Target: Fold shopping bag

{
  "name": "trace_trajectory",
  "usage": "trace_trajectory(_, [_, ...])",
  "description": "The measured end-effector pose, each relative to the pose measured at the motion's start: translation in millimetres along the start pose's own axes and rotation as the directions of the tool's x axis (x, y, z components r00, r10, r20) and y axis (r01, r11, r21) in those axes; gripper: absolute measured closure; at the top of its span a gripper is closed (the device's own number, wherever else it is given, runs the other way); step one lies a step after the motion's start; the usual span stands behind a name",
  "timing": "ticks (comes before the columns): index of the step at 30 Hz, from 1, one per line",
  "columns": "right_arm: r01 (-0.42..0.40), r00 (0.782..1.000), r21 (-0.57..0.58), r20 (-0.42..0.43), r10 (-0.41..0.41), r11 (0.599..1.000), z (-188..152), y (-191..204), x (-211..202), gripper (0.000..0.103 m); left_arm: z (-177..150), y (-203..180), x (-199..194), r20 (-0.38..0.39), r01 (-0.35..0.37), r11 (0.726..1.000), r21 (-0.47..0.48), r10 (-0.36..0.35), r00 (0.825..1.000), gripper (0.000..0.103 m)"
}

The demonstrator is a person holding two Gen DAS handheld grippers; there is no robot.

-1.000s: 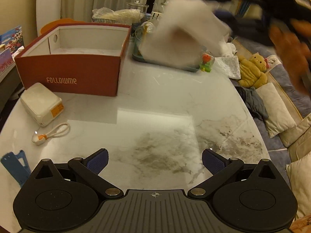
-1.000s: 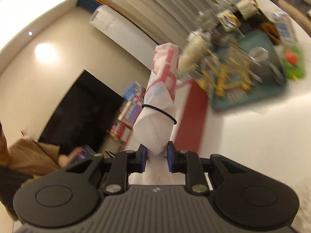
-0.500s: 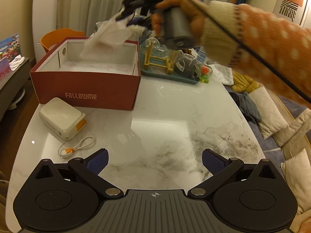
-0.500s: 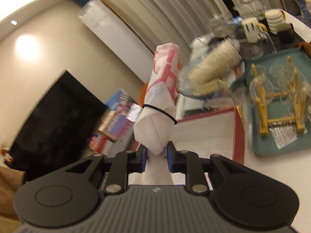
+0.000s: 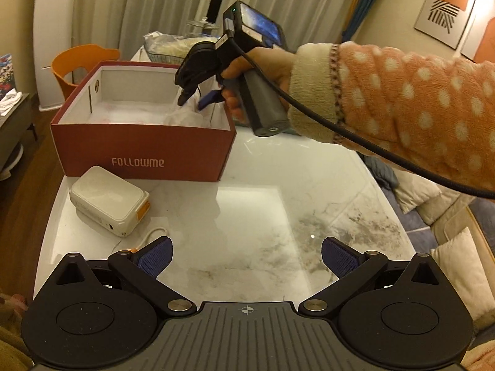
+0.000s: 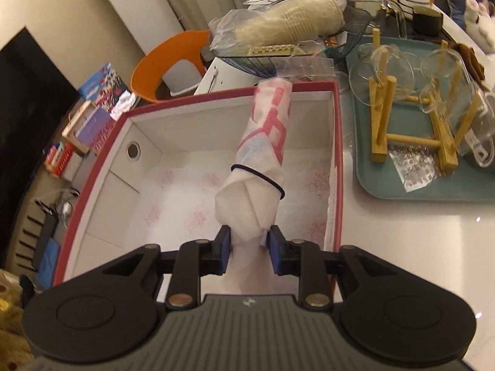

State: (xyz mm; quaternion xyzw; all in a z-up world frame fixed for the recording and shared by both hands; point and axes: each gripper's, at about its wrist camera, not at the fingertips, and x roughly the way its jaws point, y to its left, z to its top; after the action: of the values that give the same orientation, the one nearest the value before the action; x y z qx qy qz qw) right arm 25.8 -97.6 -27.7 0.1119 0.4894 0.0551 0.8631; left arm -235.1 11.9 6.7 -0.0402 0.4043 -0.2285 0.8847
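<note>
- The left gripper [image 5: 246, 258] hangs over the bare desk [image 5: 247, 210], jaws wide apart and empty, well apart from the bag.
- The red shoebox [image 6: 337, 167] stands open under the right gripper [image 6: 249, 247].
- The rolled shopping bag [image 6: 260, 167], banded by a black hair tie [image 6: 263, 176], sits between the right jaws, which are opening; its long axis runs straight ahead and down into the box, so release should drop it inside.

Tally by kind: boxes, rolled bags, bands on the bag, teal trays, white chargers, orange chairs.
box: 1
bag: 1
band: 1
tray: 1
charger: 1
chair: 1
Total: 6
</note>
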Motion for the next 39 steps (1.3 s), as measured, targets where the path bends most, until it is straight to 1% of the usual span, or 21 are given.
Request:
trace_trajectory(1, [0.002,1.0,-0.022,0.004,-0.001,1.0,1.5,0.6,-1.6,0.055,2.0,-2.6,2.6,-0.003,-0.011,1.0,-0.007,0.011,1.0,0.0])
trace_trajectory(2, [-0.01,1.0,-0.044,0.01,0.011,0.999,3.4,-0.1,-3.5,0.045,5.0,-5.8,4.7,-0.005,-0.022,1.0,-0.014,0.022,1.0,0.0])
trace_trajectory(4, [-0.032,0.999,-0.089,0.027,0.034,0.996,1.9,-1.8,-15.1,0.039,12.2,-13.0,7.1,0.001,-0.053,0.998,-0.031,0.053,0.999,0.0])
trace_trajectory(6, [-0.032,0.998,-0.145,0.054,0.04,0.989,-3.2,-6.7,-33.3,0.036,22.6,-18.2,9.7,0.02,-0.12,0.99,-0.069,0.121,0.992,0.0])
trace_trajectory(7, [-0.042,0.996,-0.176,0.066,0.055,0.983,-6.0,-10.9,-44.1,0.034,28.3,-19.3,11.9,0.027,-0.162,0.982,-0.093,0.165,0.986,0.0])
trace_trajectory(8, [-0.048,0.995,-0.203,0.071,0.064,0.978,-8.0,-15.7,-53.7,0.029,34.7,-19.2,14.4,0.031,-0.205,0.971,-0.121,0.21,0.977,0.0])
trace_trajectory(10, [-0.043,0.995,-0.26,0.077,0.065,0.965,-13.1,-25.7,-73.7,0.022,50.2,-17.2,21.4,0.026,-0.272,0.948,-0.163,0.28,0.96,0.0])
trace_trajectory(11, [-0.039,0.995,-0.287,0.08,0.065,0.957,-15.0,-30.2,-83.4,0.018,58.7,-16.2,25.3,0.024,-0.296,0.939,-0.173,0.305,0.952,0.0])
trace_trajectory(14, [-0.008,0.995,-0.359,0.088,0.043,0.933,-20.0,-37.5,-103.7,0.007,88.7,-13.0,38.0,0.034,-0.342,0.928,-0.145,0.35,0.936,0.0])
trace_trajectory(17, [0.052,0.996,-0.418,0.092,-0.014,0.907,-23.7,-32.1,-113.3,0.007,119.3,-3.1,50.3,0.031,-0.376,0.922,-0.097,0.38,0.924,0.0])
trace_trajectory(19, [0.08,0.994,-0.437,0.101,-0.039,0.896,-24.9,-25.8,-112.5,0.007,136.1,6.6,59.9,0.021,-0.395,0.916,-0.068,0.397,0.918,0.0])
trace_trajectory(21, [0.107,0.99,-0.424,0.125,-0.059,0.899,-24.9,-20.1,-109.6,0.005,149.3,16.7,74.4,-0.015,-0.42,0.907,-0.027,0.42,0.908,0.0])
trace_trajectory(23, [0.125,0.989,-0.407,0.126,-0.08,0.905,-22.2,-13.4,-105.7,0.005,158.7,23.9,85.9,-0.03,-0.452,0.892,0.023,0.452,0.891,0.0])
trace_trajectory(24, [0.132,0.988,-0.403,0.127,-0.087,0.905,-20.8,-9.2,-103.5,0.005,161.8,26.9,90.5,-0.03,-0.459,0.887,0.047,0.461,0.887,0.0])
trace_trajectory(26, [0.155,0.984,-0.399,0.14,-0.107,0.904,-18.3,-2.6,-97.0,0.005,168.7,34.8,98.7,-0.037,-0.459,0.886,0.068,0.462,0.886,0.0])
trace_trajectory(30, [0.194,0.978,-0.385,0.143,-0.15,0.902,-12.1,5.8,-80.9,0.005,175.2,55.2,111.7,-0.059,-0.421,0.904,0.075,0.426,0.903,0.0])
trace_trajectory(33, [0.203,0.977,-0.38,0.139,-0.161,0.903,-9.4,8.9,-72.1,0.005,175.5,64.6,119.8,-0.073,-0.404,0.912,0.077,0.409,0.91,0.0])
trace_trajectory(39, [0.24,0.97,-0.389,0.136,-0.202,0.889,-7.8,12.7,-57.2,0.005,172.5,74.3,137.8,-0.099,-0.359,0.931,0.067,0.364,0.926,0.0])
